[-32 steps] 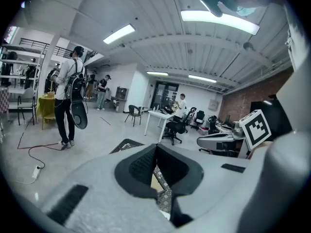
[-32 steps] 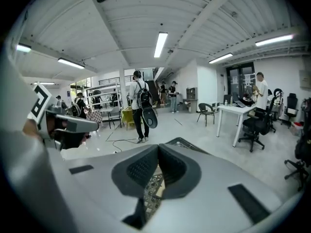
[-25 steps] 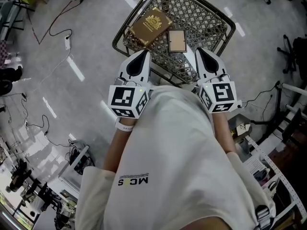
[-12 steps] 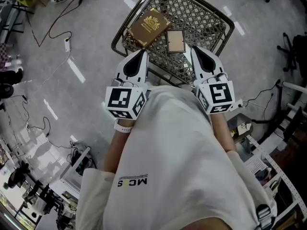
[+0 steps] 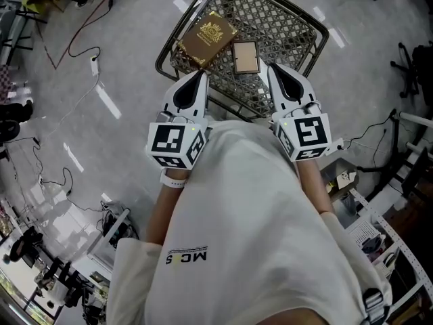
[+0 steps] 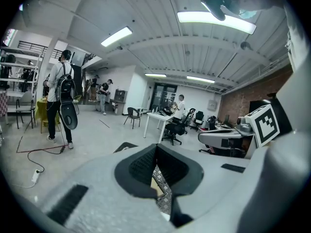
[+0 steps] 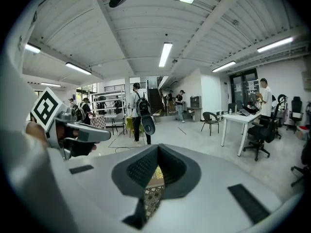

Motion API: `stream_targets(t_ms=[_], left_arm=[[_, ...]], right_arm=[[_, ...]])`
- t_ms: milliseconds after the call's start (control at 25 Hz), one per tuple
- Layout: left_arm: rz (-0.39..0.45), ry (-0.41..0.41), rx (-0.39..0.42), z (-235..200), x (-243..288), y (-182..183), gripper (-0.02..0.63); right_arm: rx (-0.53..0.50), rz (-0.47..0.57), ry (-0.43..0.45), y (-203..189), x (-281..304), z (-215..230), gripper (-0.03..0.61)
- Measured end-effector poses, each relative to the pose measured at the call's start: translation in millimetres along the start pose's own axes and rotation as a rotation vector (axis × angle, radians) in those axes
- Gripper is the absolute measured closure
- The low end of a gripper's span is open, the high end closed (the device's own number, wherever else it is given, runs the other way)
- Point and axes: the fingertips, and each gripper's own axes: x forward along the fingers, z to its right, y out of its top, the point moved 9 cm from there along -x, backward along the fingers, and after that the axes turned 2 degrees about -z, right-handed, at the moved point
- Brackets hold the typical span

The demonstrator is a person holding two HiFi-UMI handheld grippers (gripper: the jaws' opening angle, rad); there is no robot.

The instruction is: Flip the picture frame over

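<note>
Jaws of right gripper [image 7: 158, 152] pressed together, nothing between them. Just below the tips, through the gap: brown gold-printed cover [image 7: 156, 174], then lattice tabletop [image 7: 149, 198]. Left of jaws: left gripper [image 7: 104, 135] with marker cube [image 7: 46, 108]. Beyond jaws: standing person [image 7: 139, 111] with backpack.

One picture frame [image 5: 245, 57], one book [image 5: 208, 39], two tongs [image 5: 194, 80] [image 5: 279, 73].

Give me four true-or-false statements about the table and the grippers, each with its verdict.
1. The picture frame lies on the mesh table. True.
2. The right gripper grips the frame. False: its jaws are shut on nothing, apart from the frame.
3. The brown book lies left of the frame in the head view. True.
4. The left gripper has its jaws wide open. False: they are together, with nothing between them.
</note>
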Motion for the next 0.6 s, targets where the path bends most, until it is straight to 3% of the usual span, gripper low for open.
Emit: stream_targets(t_ms=[600], left_arm=[[-0.009, -0.007, 0.005, 9.7, -4.4, -2.6, 0.594]], right_arm=[[0.017, -0.004, -0.014, -4.4, -11.8, 2.9, 0.561]])
